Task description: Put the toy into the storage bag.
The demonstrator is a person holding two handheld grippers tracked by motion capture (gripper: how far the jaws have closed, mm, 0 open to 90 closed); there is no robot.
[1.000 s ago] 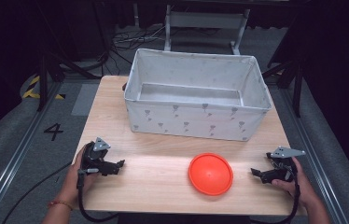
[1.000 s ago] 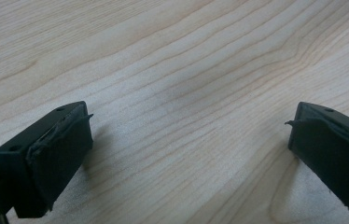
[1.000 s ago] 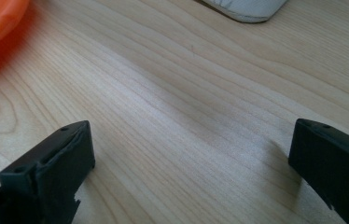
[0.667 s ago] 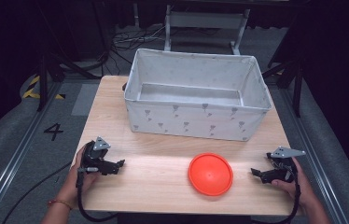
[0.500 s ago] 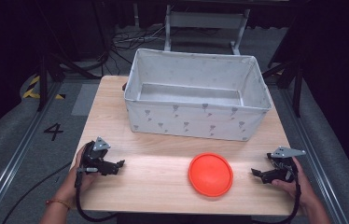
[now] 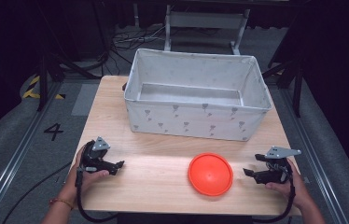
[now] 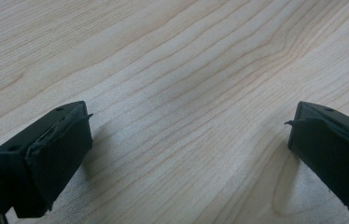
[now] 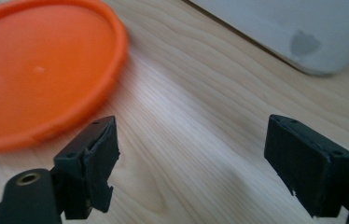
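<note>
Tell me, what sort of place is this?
Probably a lab or studio set up for recording. A bare wooden table stands in a dark room, cables run over the floor, which bears hazard tape and a painted 4, and a person holds a wired claw in each hand.

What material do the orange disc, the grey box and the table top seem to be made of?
Orange disc: probably plastic, smooth and slightly glossy, with a moulded raised rim. Grey box: likely fabric, matte, with soft, slightly bowed walls and a small printed pattern. Table top: light wood or wood-look laminate, with visible grain lines and a low sheen; which of the two is unclear.
</note>
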